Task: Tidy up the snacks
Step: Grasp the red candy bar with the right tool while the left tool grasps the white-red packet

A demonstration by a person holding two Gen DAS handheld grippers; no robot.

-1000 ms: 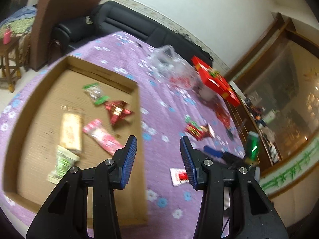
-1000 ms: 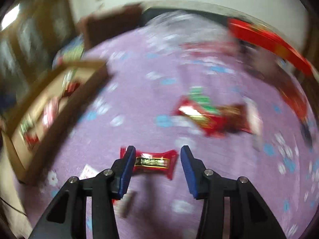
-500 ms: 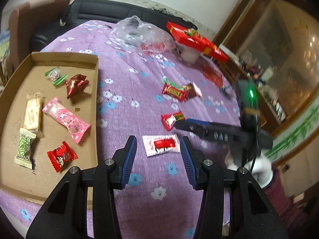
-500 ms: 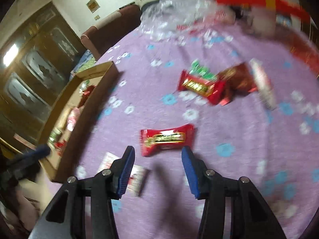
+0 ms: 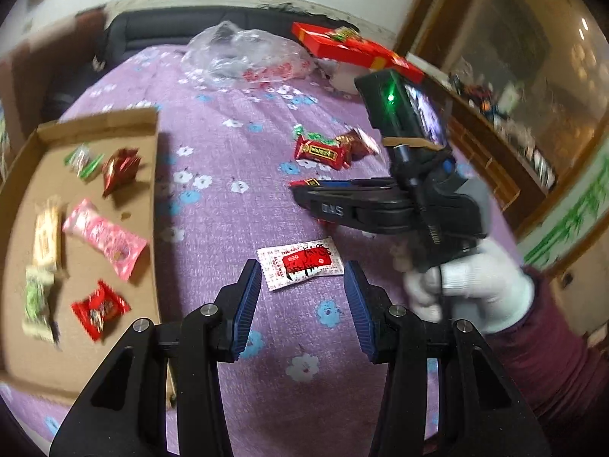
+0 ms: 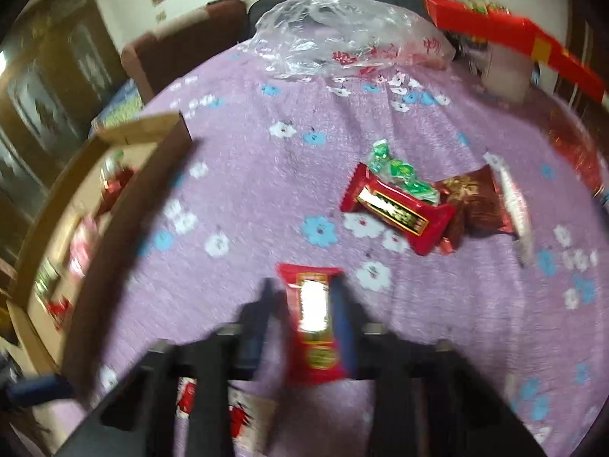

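My left gripper is open and empty, just in front of a white and red sachet on the purple cloth. My right gripper is blurred; its jaws have closed in around a red candy bar, which shows between its fingers; it also shows in the left wrist view lying low over the cloth. A cardboard tray at the left holds several wrapped snacks. A small pile of snacks lies further back on the cloth.
A crumpled clear plastic bag and a red box stand at the far side of the table. A dark sofa lies beyond. A wooden cabinet is at the right. A gloved hand holds the right gripper.
The right gripper has dropped onto the red candy bar and its jaws have narrowed around it. The left gripper has swung right and down toward the white sachet.
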